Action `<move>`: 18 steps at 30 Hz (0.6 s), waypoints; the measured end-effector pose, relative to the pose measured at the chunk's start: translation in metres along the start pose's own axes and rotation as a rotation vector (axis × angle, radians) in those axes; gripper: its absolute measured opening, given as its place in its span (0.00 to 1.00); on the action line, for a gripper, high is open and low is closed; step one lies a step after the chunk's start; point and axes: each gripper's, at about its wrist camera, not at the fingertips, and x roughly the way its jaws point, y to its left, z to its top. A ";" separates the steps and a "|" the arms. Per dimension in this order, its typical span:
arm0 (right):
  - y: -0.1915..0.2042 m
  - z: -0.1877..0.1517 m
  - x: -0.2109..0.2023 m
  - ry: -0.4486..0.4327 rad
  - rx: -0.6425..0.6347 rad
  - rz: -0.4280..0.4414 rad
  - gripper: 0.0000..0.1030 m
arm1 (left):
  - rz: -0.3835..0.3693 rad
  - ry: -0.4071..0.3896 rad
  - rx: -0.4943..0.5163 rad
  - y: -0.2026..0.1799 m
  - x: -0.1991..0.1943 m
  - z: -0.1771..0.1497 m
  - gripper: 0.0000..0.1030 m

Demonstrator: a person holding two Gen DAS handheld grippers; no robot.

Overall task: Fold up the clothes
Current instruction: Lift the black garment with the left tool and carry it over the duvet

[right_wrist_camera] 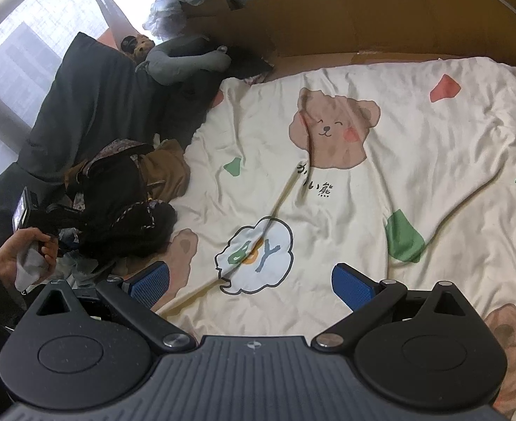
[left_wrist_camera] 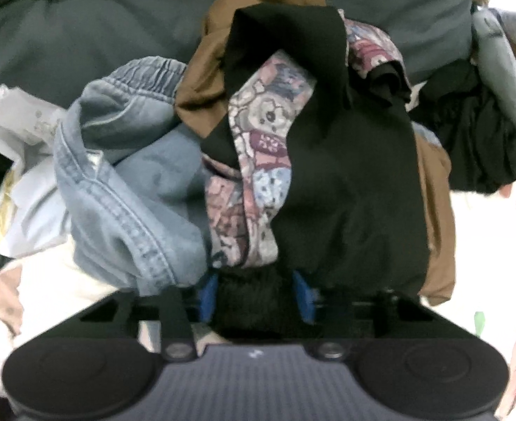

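A bed serves as the work surface, covered by a cream quilt (right_wrist_camera: 380,210) printed with bears; a dark grey duvet (left_wrist_camera: 82,24) lies bunched along its far side.

Left wrist view: the left gripper (left_wrist_camera: 256,287) is pressed together on a fuzzy black garment (left_wrist_camera: 251,298), its blue pads just visible either side of the fabric. Directly ahead sits an unfolded heap: a black cloth (left_wrist_camera: 345,175), a patterned bear-print piece (left_wrist_camera: 261,147), blue denim with an elastic waistband (left_wrist_camera: 128,161), and a brown item (left_wrist_camera: 209,80). The black cloth's long axis runs away from the gripper toward the duvet.

Right wrist view: the right gripper (right_wrist_camera: 251,280) is spread wide and holds nothing, hovering over bare quilt. The clothes pile (right_wrist_camera: 124,196) lies well to its left, at the quilt's edge, beside the person's hand (right_wrist_camera: 23,256).

Judgement: the left gripper is at the pile; the right is well apart from it and would need to travel leftward to assist. The flat quilt before the right gripper appears suitable for laying out a garment.
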 end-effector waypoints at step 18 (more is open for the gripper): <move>-0.005 0.005 -0.014 -0.036 0.052 0.035 0.98 | -0.380 0.004 0.233 -0.088 -0.063 -0.033 0.14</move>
